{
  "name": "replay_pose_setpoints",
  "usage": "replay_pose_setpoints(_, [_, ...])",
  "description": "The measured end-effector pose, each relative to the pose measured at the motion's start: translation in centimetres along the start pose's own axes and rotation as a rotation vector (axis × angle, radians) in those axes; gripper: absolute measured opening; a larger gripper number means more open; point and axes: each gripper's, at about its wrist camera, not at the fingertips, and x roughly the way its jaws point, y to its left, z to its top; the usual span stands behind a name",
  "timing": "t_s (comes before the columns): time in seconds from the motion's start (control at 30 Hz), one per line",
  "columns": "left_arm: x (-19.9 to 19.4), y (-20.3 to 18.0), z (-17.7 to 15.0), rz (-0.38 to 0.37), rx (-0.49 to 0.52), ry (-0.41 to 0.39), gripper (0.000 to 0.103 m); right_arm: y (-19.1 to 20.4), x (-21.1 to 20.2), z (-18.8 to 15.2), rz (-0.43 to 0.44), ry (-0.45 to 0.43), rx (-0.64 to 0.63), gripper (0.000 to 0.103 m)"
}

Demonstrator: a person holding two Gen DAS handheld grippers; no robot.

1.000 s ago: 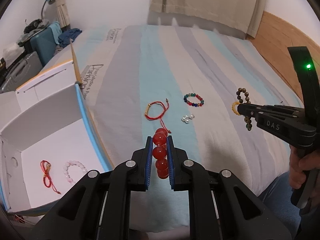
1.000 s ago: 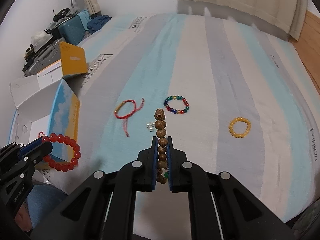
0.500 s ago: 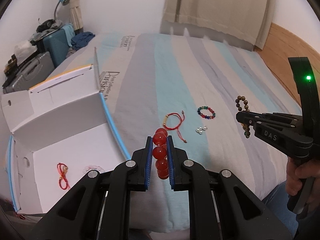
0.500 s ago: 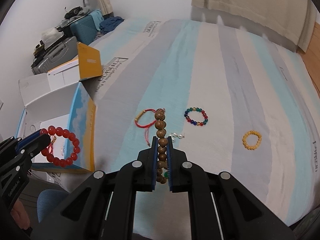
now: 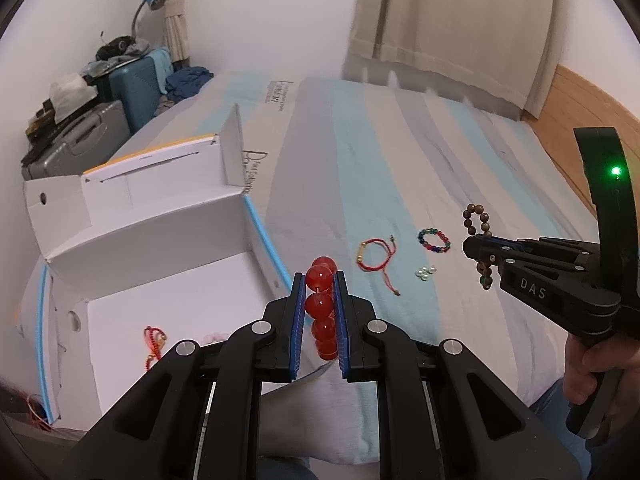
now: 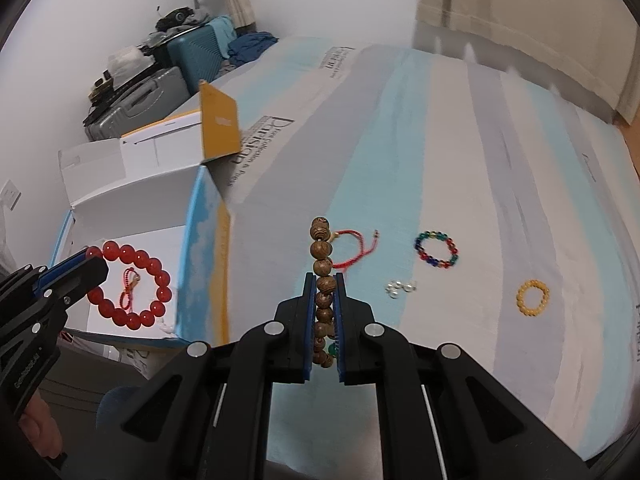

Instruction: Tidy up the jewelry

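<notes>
Both grippers are loaded right now; the left gripper point(image 5: 318, 280) has its blue pads clamped on a red bead bracelet point(image 5: 320, 312), pinched edge-on so the beads stack up in a line between the jaws; from the right wrist view you can see that same bracelet point(image 6: 130, 286) hanging as a full loop off the tip, over the open white box point(image 6: 132, 196). The right gripper point(image 6: 323, 280) is squeezed tight on a brown wooden bead bracelet point(image 6: 322, 264), also edge-on, with a few beads sticking up past the fingertips and a green bead low down between the pads.

Down and left of the left gripper, on the floor of the box point(image 5: 160, 248), there's a red cord bracelet point(image 5: 154, 342) and a pale pink bead bracelet point(image 5: 214, 337) half hidden behind the gripper's arm.

Ahead of the right gripper on the striped bedsheet point(image 6: 500, 160): a red string bracelet point(image 6: 352, 250) just beyond the wooden beads; a little cluster of pearl-looking pieces point(image 6: 400, 288) just to the right of the fingertips; a multicolour bead bracelet point(image 6: 436, 250) further right and ahead; a yellow bead bracelet point(image 6: 532, 297) well off to the right.

A hand point(image 5: 596, 368) grips the right gripper's handle at the edge of the left view.
</notes>
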Motion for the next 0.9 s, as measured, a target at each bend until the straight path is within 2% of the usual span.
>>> replay_pose_setpoints(0.9, [-2.7,10.2,-2.2,0.13,-0.129,0.019,0.013,10.9,1.3,1.4,0.095,0.0,-0.137,0.007])
